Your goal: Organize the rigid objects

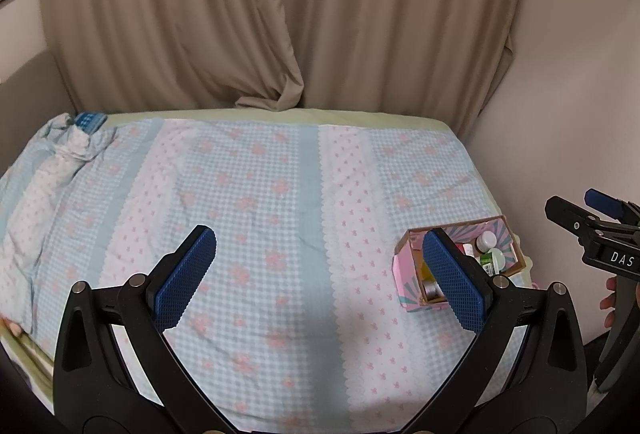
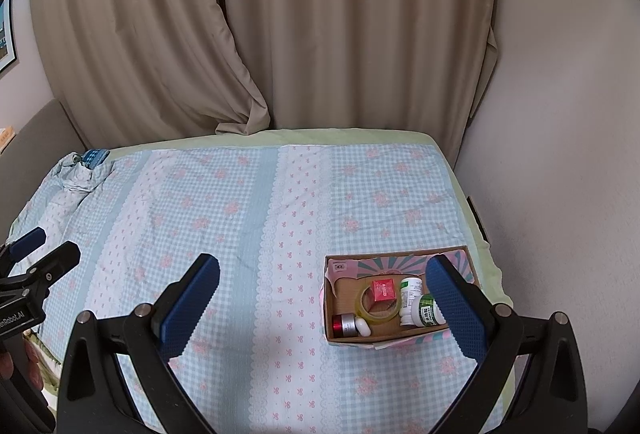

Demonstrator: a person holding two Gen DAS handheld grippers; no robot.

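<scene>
Spread across a bed (image 2: 240,201), a checked blue-and-white cover with pink flowers and bows, backed by beige curtains (image 2: 280,33) and a pale wall. Near the bed's right edge, a shallow cardboard box (image 2: 400,338) with pink patterned flaps, lying just ahead of the right gripper (image 2: 324,308) and partly hidden behind its right finger. Inside the box, packed close together: a roll of clear yellowish tape (image 2: 378,310) with a small red box (image 2: 383,290) resting on it, two white bottles with green labels (image 2: 420,304), a red-and-silver cylinder (image 2: 344,325) and a small white oval piece (image 2: 363,326). Label print too small to read. Right gripper spread wide, blue pads empty, hovering above the cover. Left gripper (image 1: 320,274) likewise spread wide and empty, over the middle of the bed with the box off to its right. On the side of the right gripper, seen from the left view, "DAS"; on the left gripper, seen from the right view, "nRobot.AI". Fingertips of a hand (image 1: 609,304) just visible on the right gripper's handle.
</scene>
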